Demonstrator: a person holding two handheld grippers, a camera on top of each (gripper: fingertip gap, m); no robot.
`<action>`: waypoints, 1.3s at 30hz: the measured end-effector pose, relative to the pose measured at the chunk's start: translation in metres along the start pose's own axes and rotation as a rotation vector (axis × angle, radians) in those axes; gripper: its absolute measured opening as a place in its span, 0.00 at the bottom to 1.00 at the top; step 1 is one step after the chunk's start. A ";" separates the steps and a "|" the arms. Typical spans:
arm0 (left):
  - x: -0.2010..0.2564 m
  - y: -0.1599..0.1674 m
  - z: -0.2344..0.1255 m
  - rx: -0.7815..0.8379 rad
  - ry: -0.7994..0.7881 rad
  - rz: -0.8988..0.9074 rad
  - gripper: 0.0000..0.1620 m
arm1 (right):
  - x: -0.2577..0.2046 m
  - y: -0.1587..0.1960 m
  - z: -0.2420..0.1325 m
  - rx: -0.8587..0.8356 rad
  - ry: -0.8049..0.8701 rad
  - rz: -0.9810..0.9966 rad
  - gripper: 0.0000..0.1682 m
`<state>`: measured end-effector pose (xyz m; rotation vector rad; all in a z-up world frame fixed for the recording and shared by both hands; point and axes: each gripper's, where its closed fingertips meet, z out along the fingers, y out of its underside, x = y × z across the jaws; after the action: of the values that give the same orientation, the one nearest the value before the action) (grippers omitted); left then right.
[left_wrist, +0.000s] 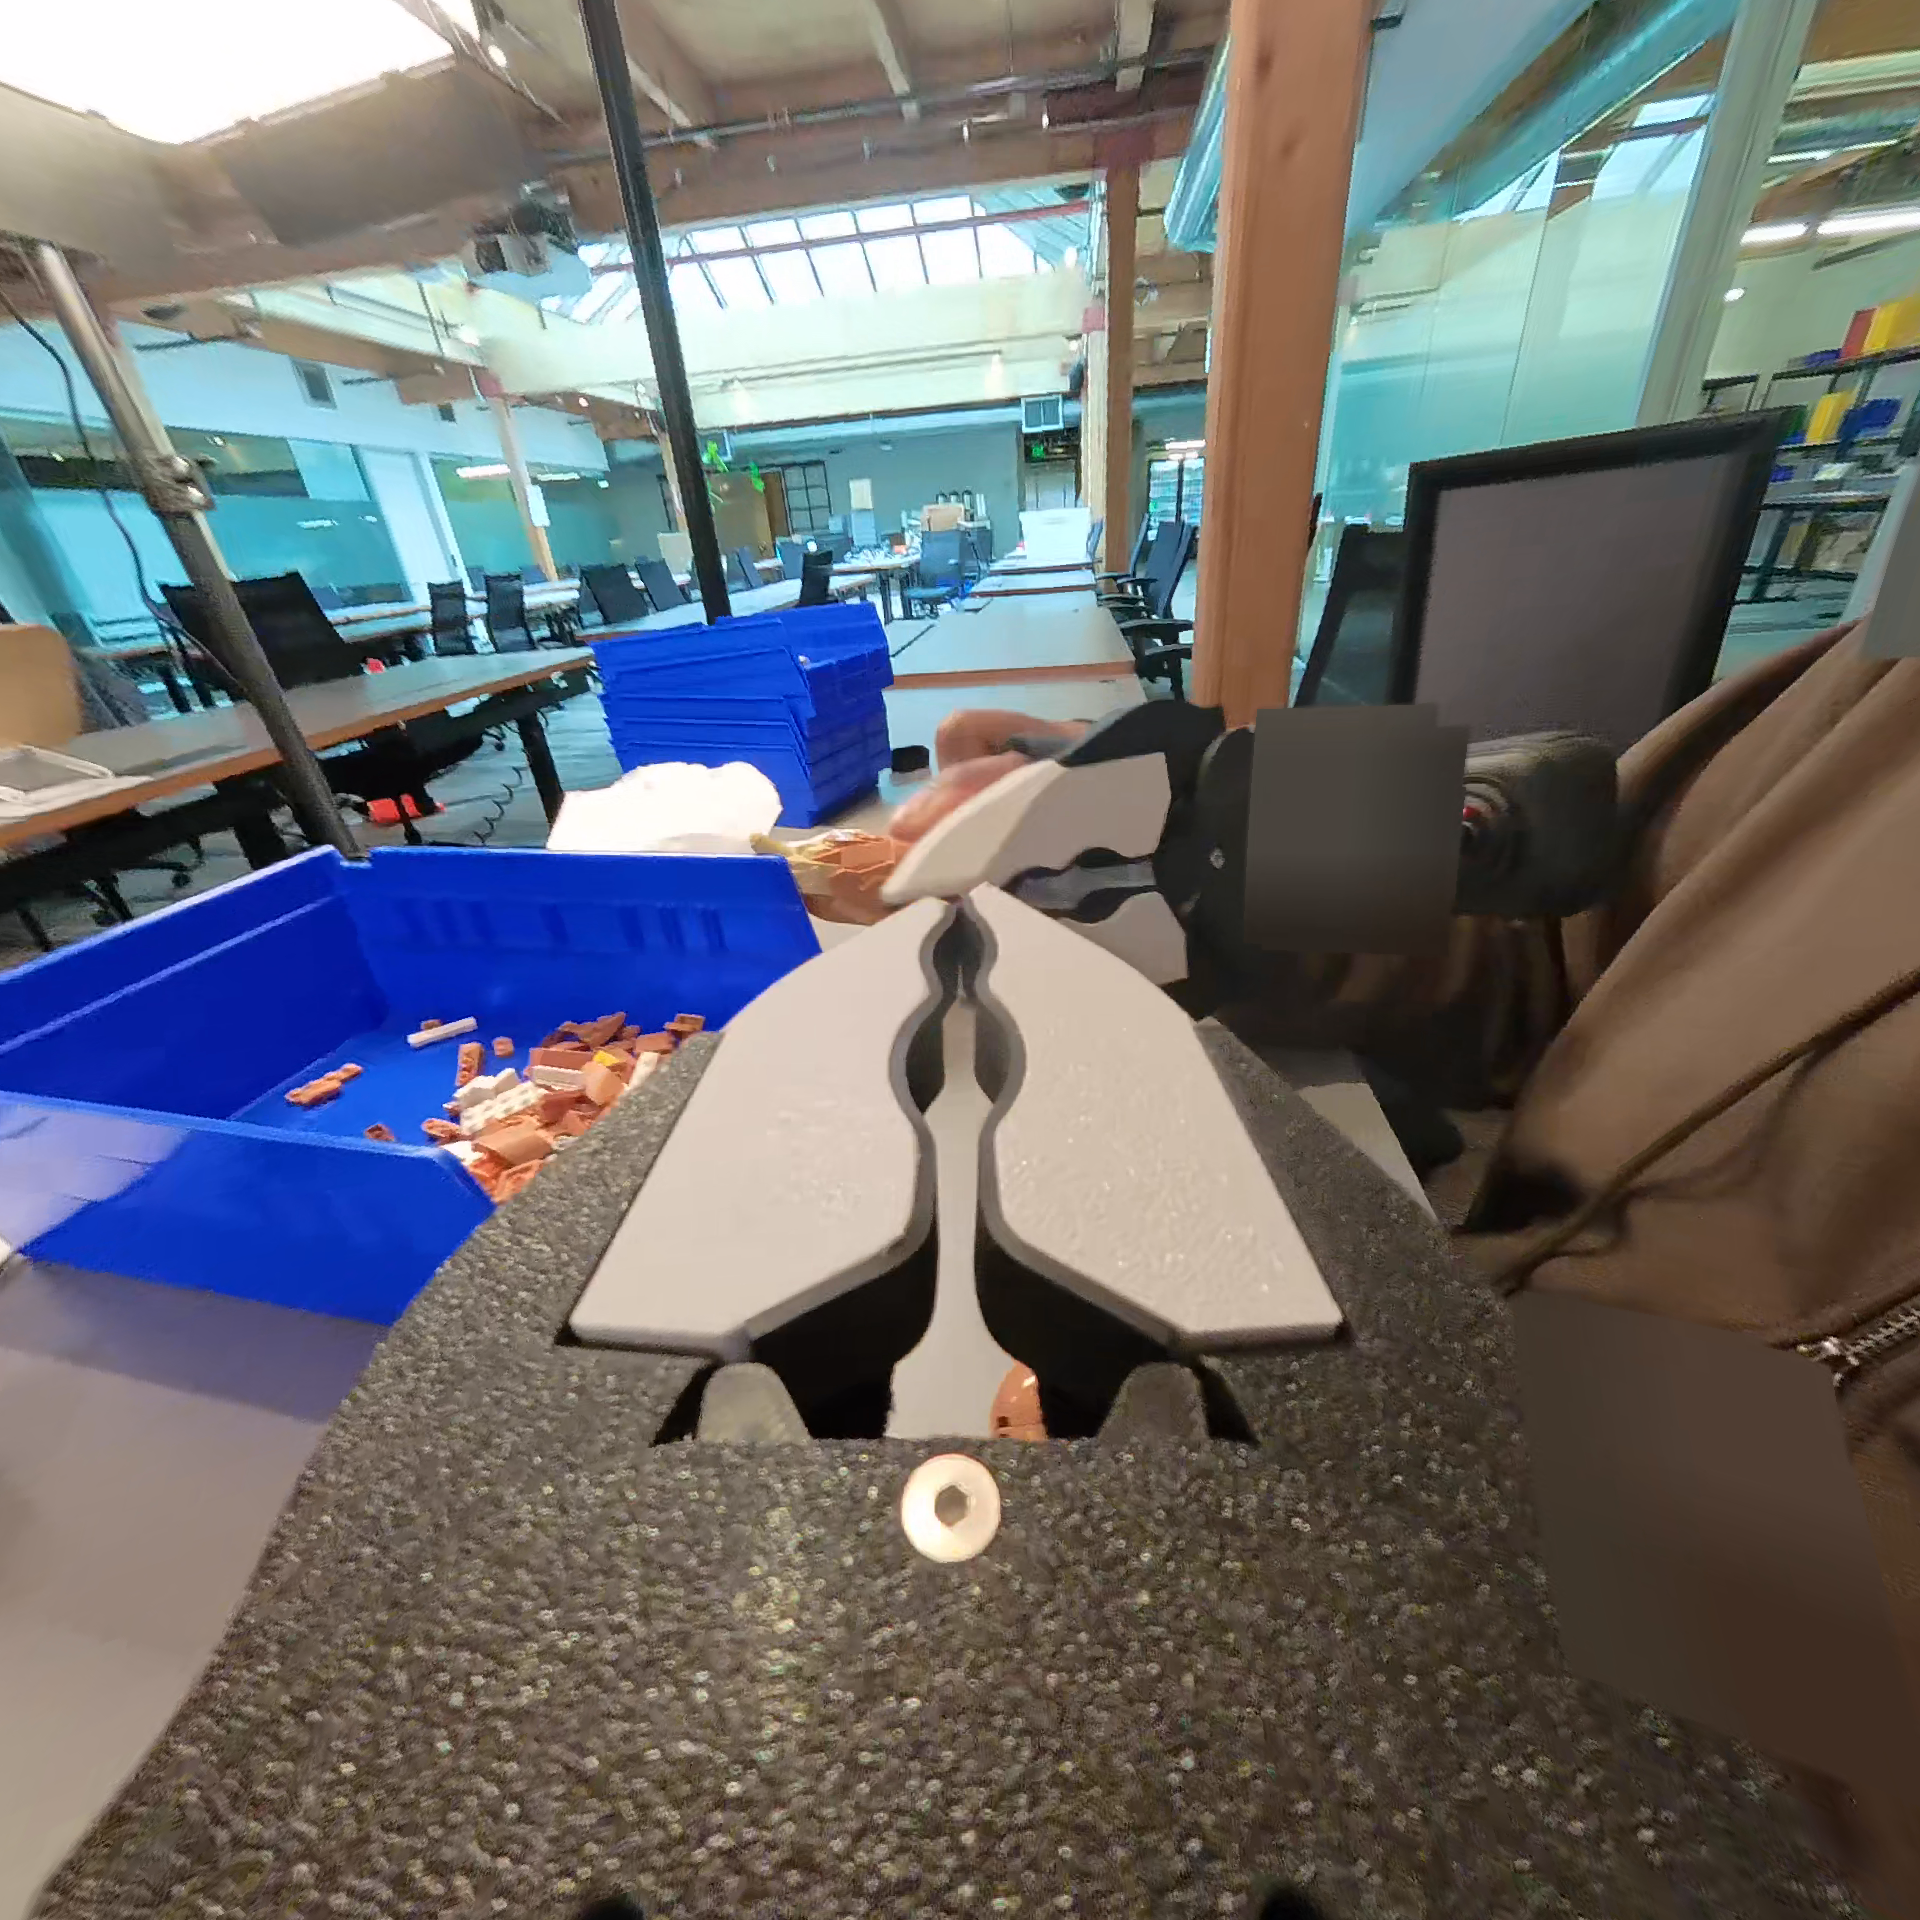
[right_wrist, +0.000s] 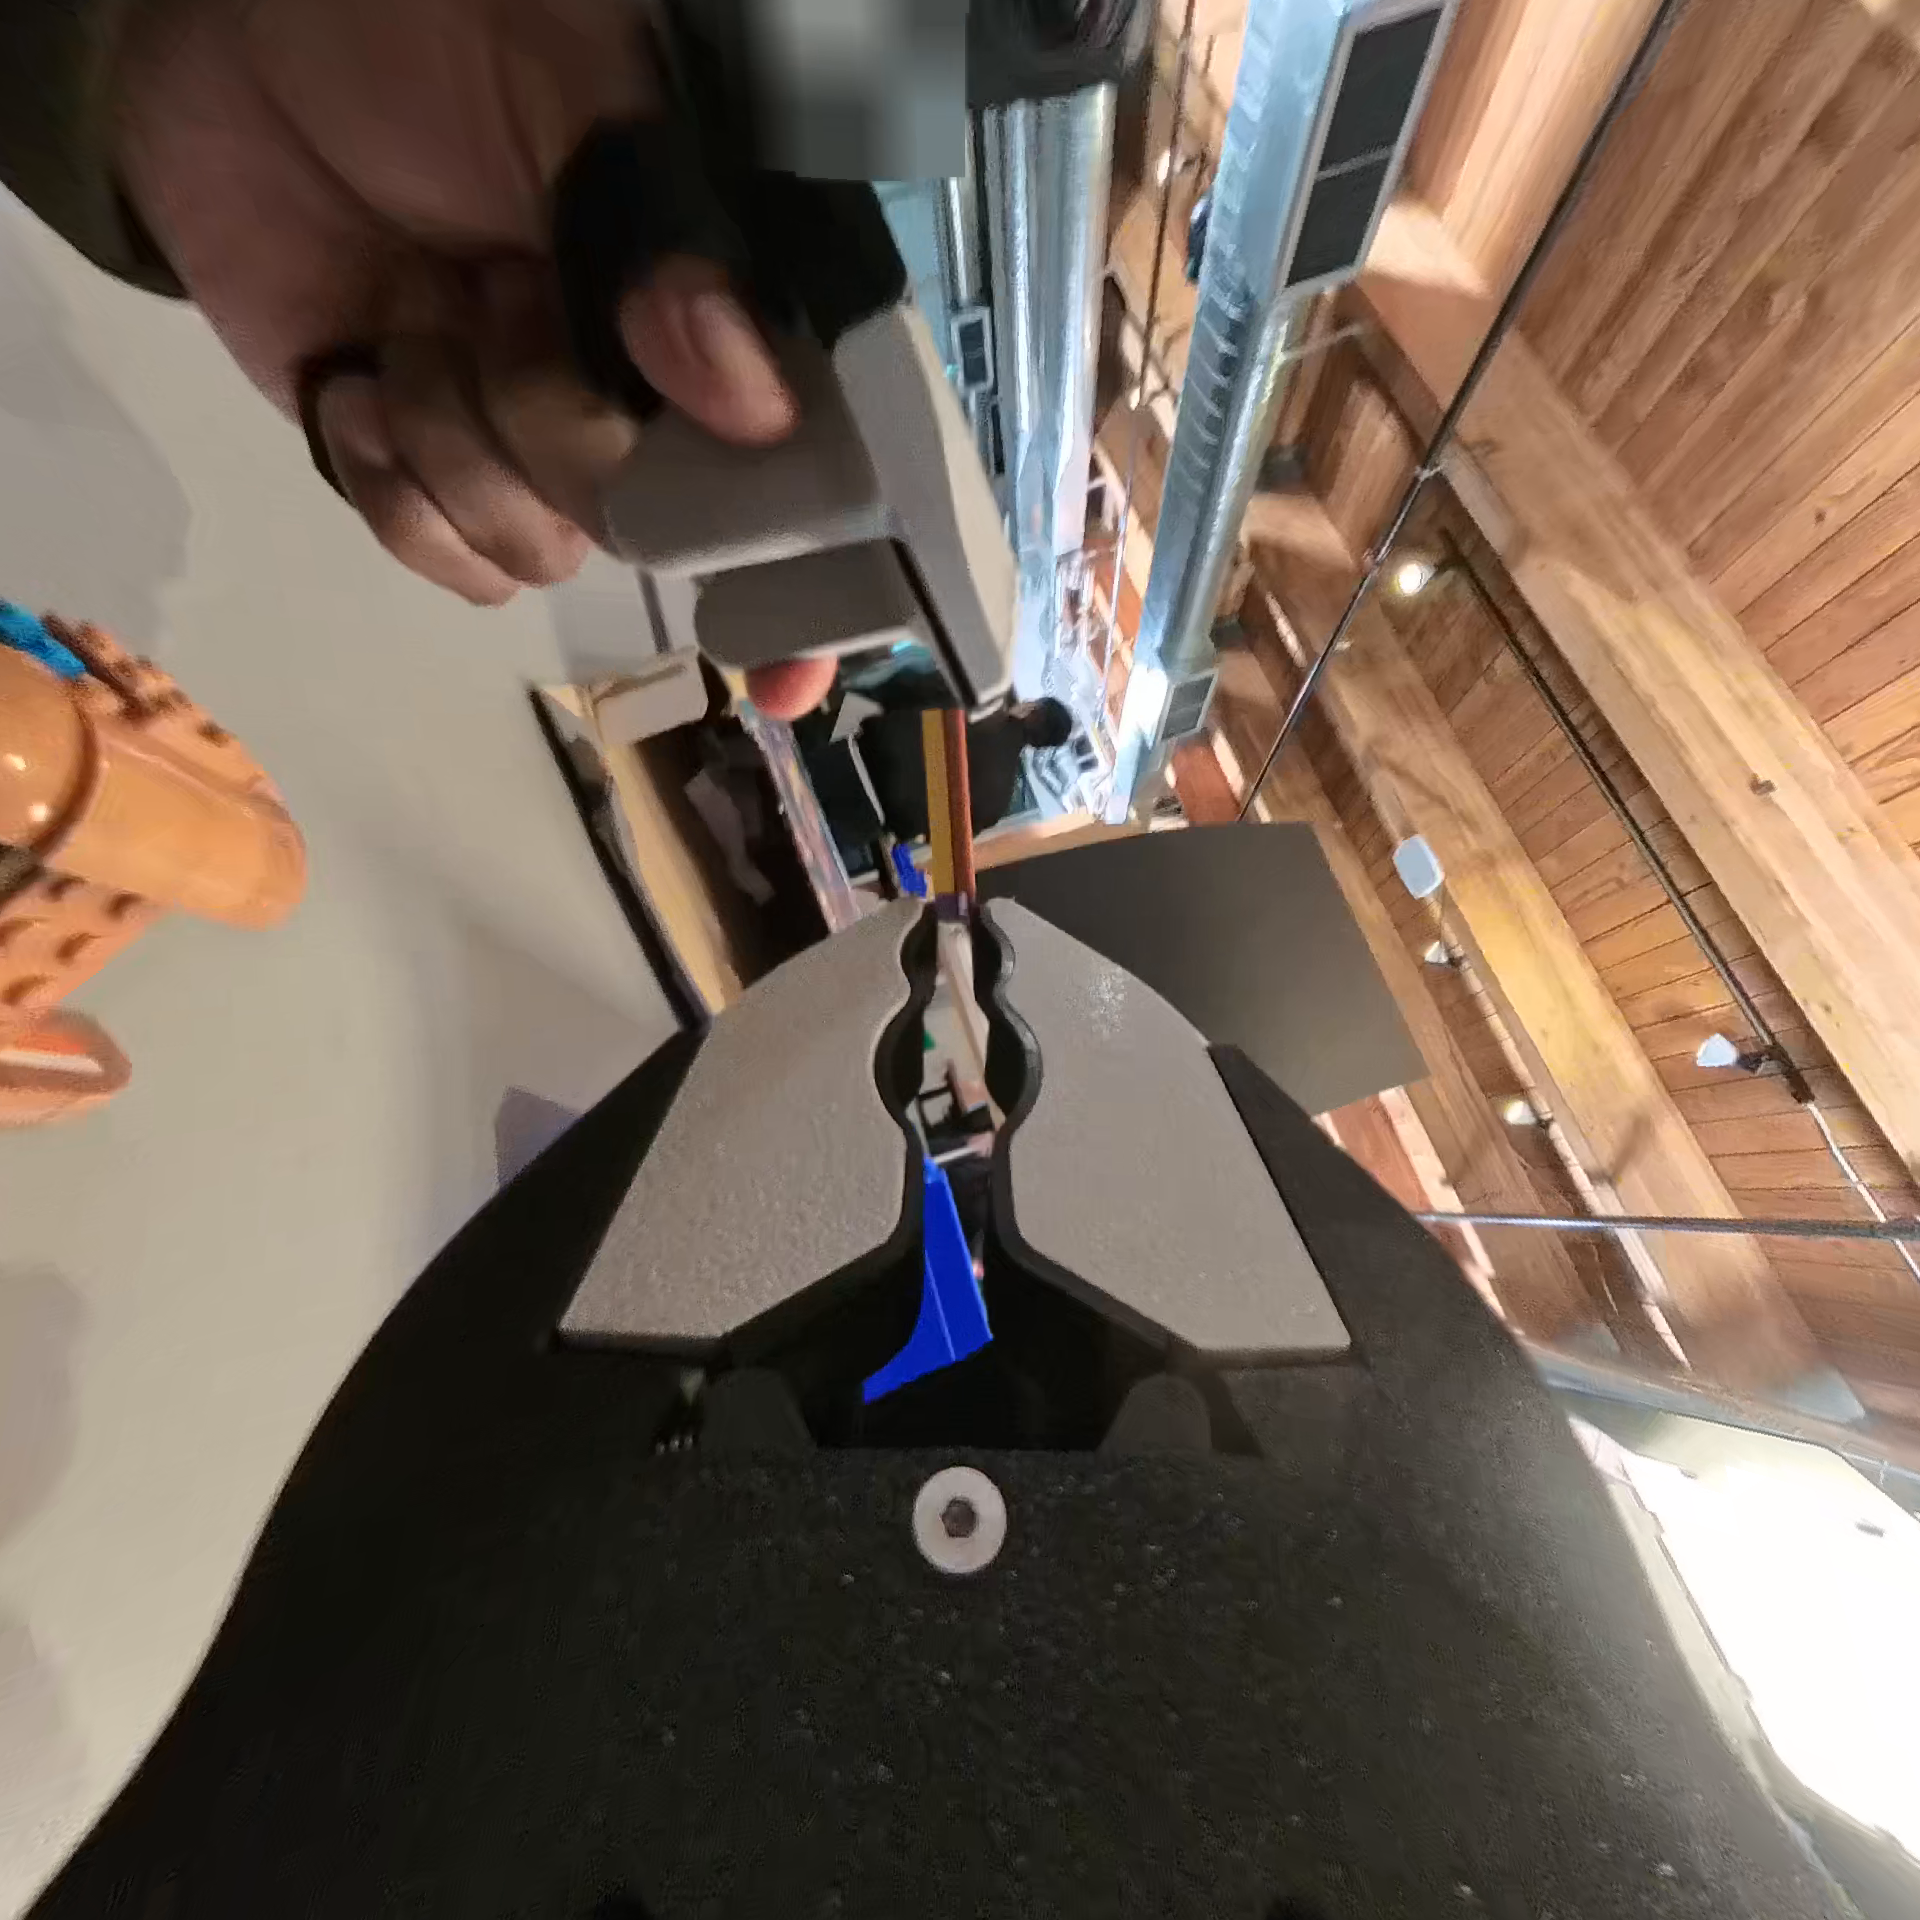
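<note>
My left gripper (left_wrist: 961, 912) is shut, its fingertips pressed together, and I see nothing between them. It hovers to the right of a blue bin (left_wrist: 571, 883) that holds several orange, brown and white bricks (left_wrist: 540, 1091). My right gripper (right_wrist: 954, 909) is shut on a thin yellow-and-brown brick piece (right_wrist: 948, 800), seen edge-on and sticking out past the tips. In the left wrist view the right gripper (left_wrist: 899, 888) comes in from the right, just above my left fingertips, with the orange-brown piece (left_wrist: 831, 873) at its tips. A hand holds the left gripper (right_wrist: 894, 499) just beyond the piece.
A large orange brick model (right_wrist: 104, 883) lies on the white table (right_wrist: 312, 1143). A stack of blue bins (left_wrist: 748, 707) and a white crumpled bag (left_wrist: 665, 805) stand behind the bin. A dark monitor (left_wrist: 1579, 582) and a person's brown jacket (left_wrist: 1714, 1039) are on the right. Less than 4 cm separates the two grippers' tips.
</note>
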<state>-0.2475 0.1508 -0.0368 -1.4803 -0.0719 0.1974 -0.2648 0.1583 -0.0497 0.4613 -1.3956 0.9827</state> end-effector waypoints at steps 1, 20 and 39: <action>-0.001 -0.001 -0.002 0.006 -0.009 0.009 0.00 | 0.001 -0.003 -0.001 0.018 0.010 0.003 0.03; -0.009 -0.006 0.004 0.147 -0.014 -0.156 0.10 | 0.005 -0.004 0.012 -0.026 0.114 0.207 0.03; 0.020 -0.010 -0.003 0.073 0.049 0.149 0.10 | -0.022 -0.036 -0.005 0.290 -0.302 0.559 0.18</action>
<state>-0.2260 0.1505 -0.0286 -1.4177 0.0845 0.2818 -0.2308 0.1360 -0.0619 0.4537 -1.7063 1.6364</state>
